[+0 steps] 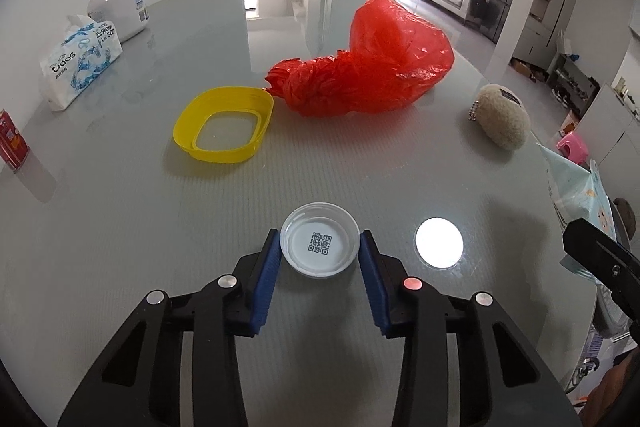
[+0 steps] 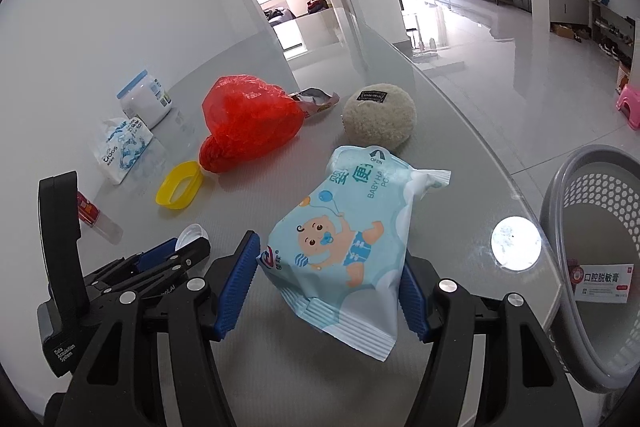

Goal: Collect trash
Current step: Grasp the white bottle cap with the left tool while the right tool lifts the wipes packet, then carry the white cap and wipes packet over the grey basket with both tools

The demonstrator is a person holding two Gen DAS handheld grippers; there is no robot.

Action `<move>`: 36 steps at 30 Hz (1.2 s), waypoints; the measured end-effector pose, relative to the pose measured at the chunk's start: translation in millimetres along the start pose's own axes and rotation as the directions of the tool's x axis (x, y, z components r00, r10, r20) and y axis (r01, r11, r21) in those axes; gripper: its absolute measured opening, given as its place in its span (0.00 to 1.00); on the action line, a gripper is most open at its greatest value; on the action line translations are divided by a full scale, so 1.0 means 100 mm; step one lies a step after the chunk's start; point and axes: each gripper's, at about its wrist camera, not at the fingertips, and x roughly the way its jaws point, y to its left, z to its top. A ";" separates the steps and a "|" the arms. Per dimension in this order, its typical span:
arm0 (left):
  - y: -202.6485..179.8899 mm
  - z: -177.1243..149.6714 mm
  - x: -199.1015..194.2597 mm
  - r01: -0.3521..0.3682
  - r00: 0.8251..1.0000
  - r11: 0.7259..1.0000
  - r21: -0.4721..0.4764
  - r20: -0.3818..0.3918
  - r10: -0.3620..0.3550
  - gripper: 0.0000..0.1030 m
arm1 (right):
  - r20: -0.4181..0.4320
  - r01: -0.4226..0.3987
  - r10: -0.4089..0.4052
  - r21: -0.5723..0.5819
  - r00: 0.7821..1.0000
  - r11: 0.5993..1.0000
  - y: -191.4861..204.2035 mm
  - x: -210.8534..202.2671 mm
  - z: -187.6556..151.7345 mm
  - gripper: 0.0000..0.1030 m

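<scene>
A round white plastic lid with a QR code inside lies on the grey glass table. My left gripper has its blue pads against the lid's two sides; it also shows at lower left in the right wrist view. My right gripper is shut on a light-blue baby wipes pack, which it holds tilted above the table. A crumpled red plastic bag and a yellow plastic ring lie further back. A torn foil wrapper lies behind the bag.
A grey mesh basket holding a toothpaste box stands off the table's right edge. A fluffy beige pouch sits near that edge. A tissue pack, a blue-lidded white jar and a red tube stand on the left.
</scene>
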 end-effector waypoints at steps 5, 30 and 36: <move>-0.16 -0.13 -0.22 0.021 0.999 0.999 0.033 0.034 -0.023 0.38 | 0.005 0.021 -0.021 -0.001 1.000 1.000 -0.06 -0.14 -0.10 0.60; -2.24 -0.35 -0.72 0.250 0.954 0.887 0.389 0.057 -0.294 0.38 | 0.138 0.269 -0.307 0.242 0.941 0.932 -1.58 -1.39 -0.59 0.60; -2.69 -0.38 -0.63 0.295 0.942 0.846 0.445 0.016 -0.336 0.38 | 0.133 0.319 -0.371 0.299 0.919 0.899 -2.00 -1.52 -0.66 0.60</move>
